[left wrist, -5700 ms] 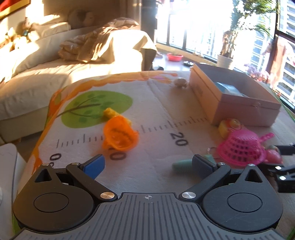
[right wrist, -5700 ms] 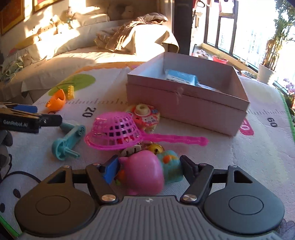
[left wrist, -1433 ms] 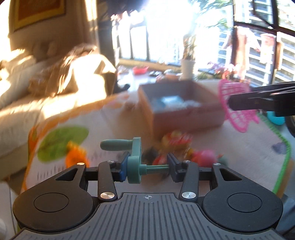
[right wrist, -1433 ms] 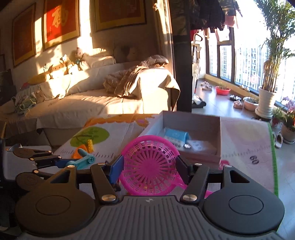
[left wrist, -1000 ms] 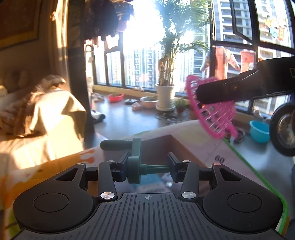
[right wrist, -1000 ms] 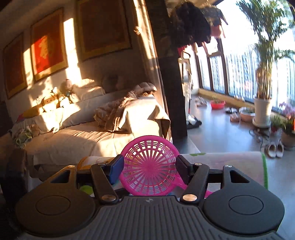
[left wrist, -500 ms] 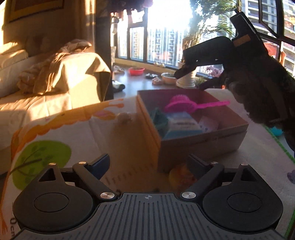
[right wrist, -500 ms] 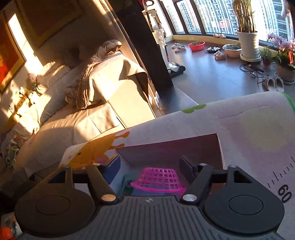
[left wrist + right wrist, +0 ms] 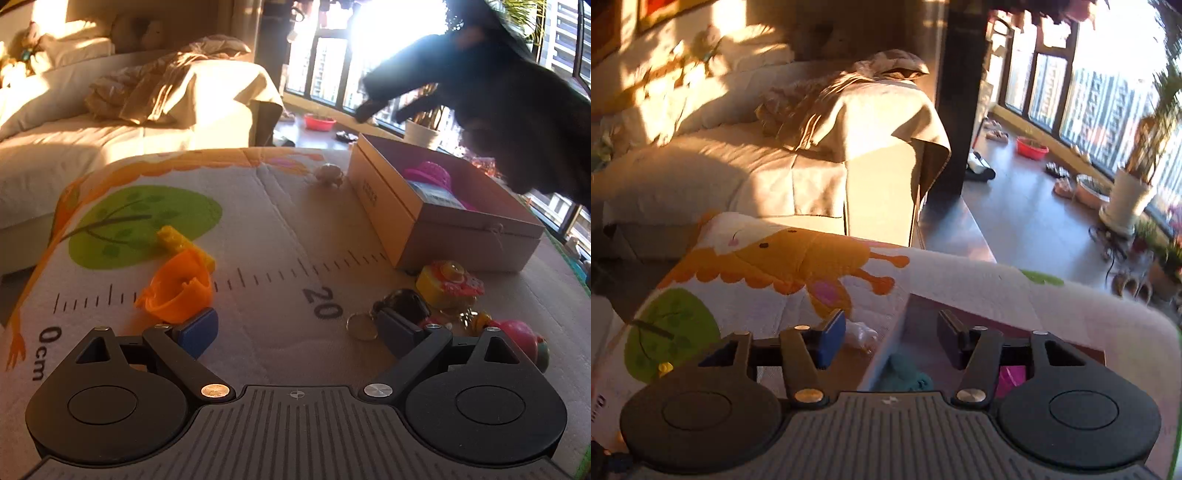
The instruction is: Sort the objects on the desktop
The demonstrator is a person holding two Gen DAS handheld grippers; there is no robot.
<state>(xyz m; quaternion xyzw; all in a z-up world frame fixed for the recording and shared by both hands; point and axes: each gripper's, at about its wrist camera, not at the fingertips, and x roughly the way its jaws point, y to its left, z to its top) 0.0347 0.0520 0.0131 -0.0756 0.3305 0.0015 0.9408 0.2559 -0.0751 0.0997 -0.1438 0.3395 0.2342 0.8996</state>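
Hovering low over the mat, left gripper (image 9: 295, 330) gapes empty near orange cup (image 9: 179, 290); pink strainer (image 9: 428, 173) lies in cardboard box (image 9: 384, 206). Right gripper (image 9: 891, 341), jaws just narrowing on nothing, hangs above the box so drops land inside.

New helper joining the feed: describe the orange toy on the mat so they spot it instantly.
Start at the green tree patch printed on the play mat. Just below its lower edge lies the orange cup-shaped toy, tipped on its side against a yellow brick. It is the only orange object, far from the box.

Sofa (image 9: 738, 177), blanket (image 9: 857, 99), plant pot (image 9: 1126, 199).
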